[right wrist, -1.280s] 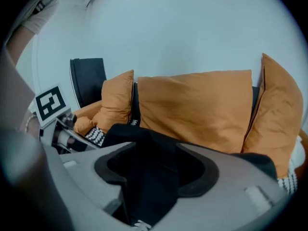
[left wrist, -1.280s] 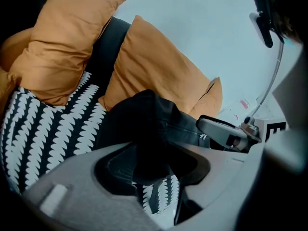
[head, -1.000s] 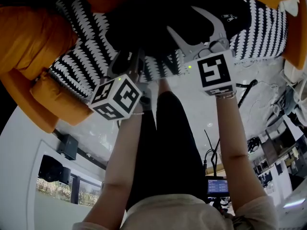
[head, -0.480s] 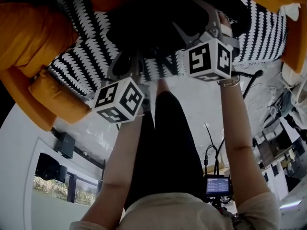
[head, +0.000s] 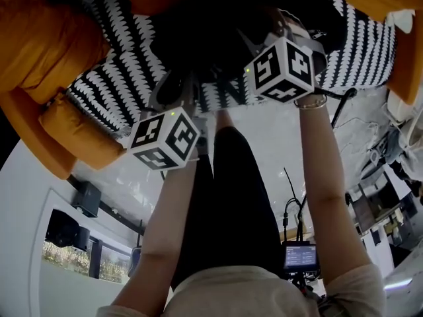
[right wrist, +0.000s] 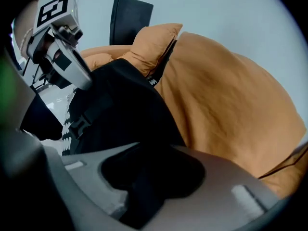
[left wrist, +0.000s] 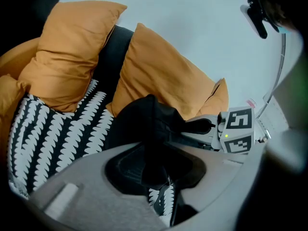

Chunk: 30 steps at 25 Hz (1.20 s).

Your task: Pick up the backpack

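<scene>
Cushions (left wrist: 163, 76): orange, plump, softly creased cloth; several leaning together along the sofa back, with a dark gap showing between two of them.
Throw (left wrist: 53, 129): black cloth with rows of white leaf-like marks, spread flat over the seat, under and around the bag.
Backpack (left wrist: 144, 121): black, matte, limp cloth, bunched into a peak; on the throw, against the orange cushions, with both grippers at it.
Contents: bag closed as far as visible, inside hidden.
Floor (head: 277, 131): pale and glossy, only in the head view, below the seat edge.
Forearms (head: 324, 197): bare, reaching from the person's body up to the two marker cubes.
Left gripper (left wrist: 154, 172): grey moulded jaws pressed together on a dark fold of the backpack's cloth, a strip of the throw just under them.
Right gripper (right wrist: 144, 186): grey jaws pinching black backpack cloth, which fills the hollow between them.
Buckle (right wrist: 79, 125): small black plastic clip on a strap, on the bag's side; seen only in the right gripper view.
Head view only: both cubes side by side, jaw tips lost in the dark bag.
Left gripper view only: the other gripper's cube just beside the bag's far edge.
</scene>
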### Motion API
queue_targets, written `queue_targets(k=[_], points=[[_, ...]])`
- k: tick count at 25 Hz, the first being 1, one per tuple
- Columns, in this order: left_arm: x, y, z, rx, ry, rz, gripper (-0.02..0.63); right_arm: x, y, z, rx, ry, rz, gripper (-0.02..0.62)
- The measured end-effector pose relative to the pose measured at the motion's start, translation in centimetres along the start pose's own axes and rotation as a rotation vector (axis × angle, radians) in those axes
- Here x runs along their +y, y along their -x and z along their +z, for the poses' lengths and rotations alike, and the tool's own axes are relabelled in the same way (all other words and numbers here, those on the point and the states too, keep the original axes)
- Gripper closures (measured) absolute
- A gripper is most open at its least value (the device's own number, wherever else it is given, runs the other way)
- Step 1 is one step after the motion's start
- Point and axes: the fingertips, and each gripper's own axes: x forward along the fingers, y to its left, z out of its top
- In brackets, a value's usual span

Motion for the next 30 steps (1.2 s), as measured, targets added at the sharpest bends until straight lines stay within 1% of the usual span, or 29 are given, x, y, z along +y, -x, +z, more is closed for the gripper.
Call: queue_targets(k=[1, 3, 5, 8, 13, 18, 21, 23, 27, 30], points=[[0.0, 0.0, 0.1, -0.001, -0.001, -0.002, 0.506, 0.2, 0.1, -0.1, 0.005, 0.000, -0.005, 0.500], [-0.1, -0.1, 0.1, -0.005, -0.008, -0.007, 0.509, 0.4, 0.3, -0.3, 0.005, -0.008, -0.022, 0.549], [-0.3, 0.0, 0.1, -0.005, -0.014, -0.012, 0.511, 0.6, 0.8, -0.5, -0.003, -0.032, -0.036, 0.570], [-0.4, 0.2, 0.2, -0.008, -0.029, -0.017, 0.517, 0.7, 1.7, -0.4, -0.025, -0.092, -0.046, 0.575], [-0.7, 0.1, 1.2, -0.023, -0.107, -0.023, 0.520, 0.3, 2.7, -0.3, -0.058, -0.165, -0.056, 0.577], [-1.7, 1.1, 1.5, -0.047, -0.114, -0.032, 0.525, 0.8, 5.2, 0.1, -0.112, -0.251, -0.066, 0.577], [-2.5, 1.5, 2.1, -0.056, -0.122, -0.038, 0.526, 0.7, 6.3, 0.2, -0.126, -0.301, -0.067, 0.577], [-3.3, 1.8, 2.8, -0.067, -0.126, -0.058, 0.526, 0.4, 7.1, 0.3, -0.129, -0.349, -0.064, 0.577], [-5.3, 2.7, 3.9, -0.085, -0.140, -0.139, 0.526, 0.2, 9.4, 0.5, -0.152, -0.528, -0.062, 0.577], [-6.9, 3.1, 4.5, -0.096, -0.166, -0.171, 0.526, -0.1, 11.3, 0.2, -0.176, -0.590, -0.095, 0.577]])
